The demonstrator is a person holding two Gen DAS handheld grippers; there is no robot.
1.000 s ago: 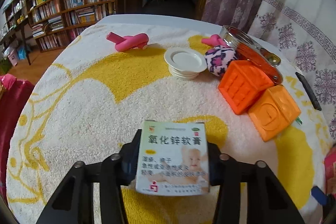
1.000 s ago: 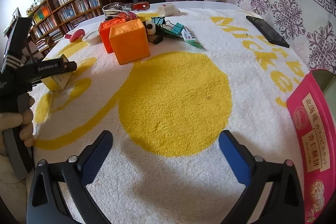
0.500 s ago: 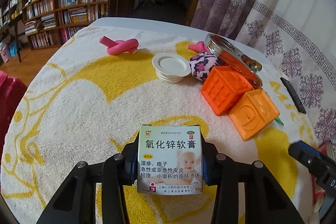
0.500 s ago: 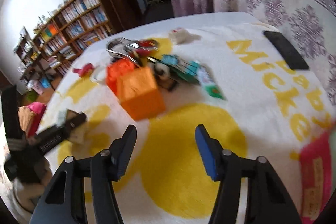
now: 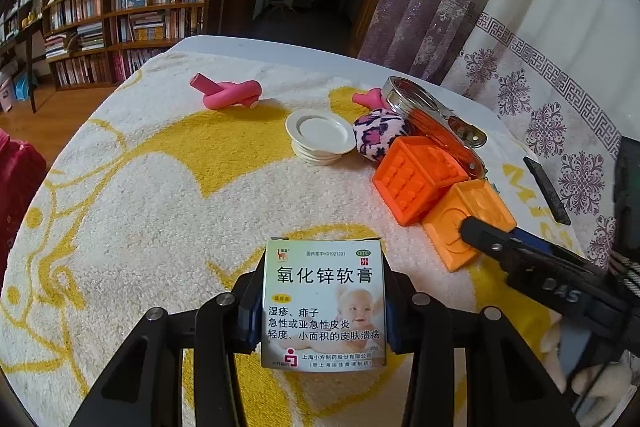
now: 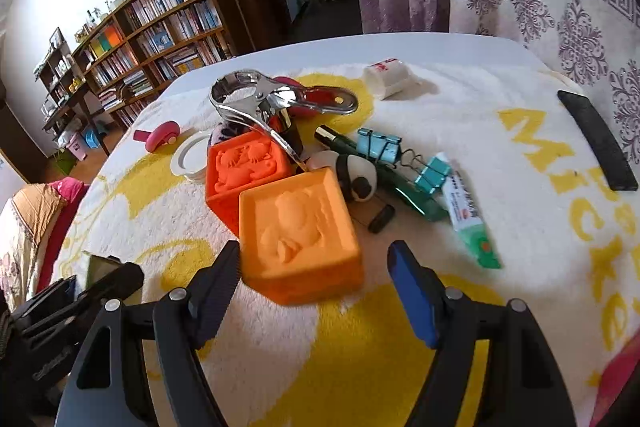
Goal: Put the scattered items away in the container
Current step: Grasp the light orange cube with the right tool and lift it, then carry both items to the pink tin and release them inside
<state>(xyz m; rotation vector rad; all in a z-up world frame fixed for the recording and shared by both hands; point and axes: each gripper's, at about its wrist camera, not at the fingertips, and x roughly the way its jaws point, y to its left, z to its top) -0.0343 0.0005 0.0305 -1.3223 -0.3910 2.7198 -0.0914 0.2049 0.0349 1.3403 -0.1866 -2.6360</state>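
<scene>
My left gripper (image 5: 320,307) is shut on a white ointment box (image 5: 324,303) with Chinese print and a baby's face, held above the yellow and white towel (image 5: 152,211). My right gripper (image 6: 312,279) is open, its fingers on either side of the near end of a light orange cube (image 6: 300,235); it also shows in the left wrist view (image 5: 464,223), with my right gripper's finger (image 5: 500,243) against it. A darker orange cube (image 6: 244,167) stands just behind. No container shows for certain.
Behind the cubes lie a metal clamp tool (image 6: 272,99), a panda toy (image 6: 356,175), blue binder clips (image 6: 380,147), a green tube (image 6: 468,215), a white cap (image 6: 388,79) and a black remote (image 6: 596,139). Pink rollers (image 5: 228,93), white lids (image 5: 320,137) and a leopard ball (image 5: 380,137) lie farther left.
My right gripper has swung left and forward across the towel up to the light orange cube. My left gripper has lifted the box a little and tilted back.
</scene>
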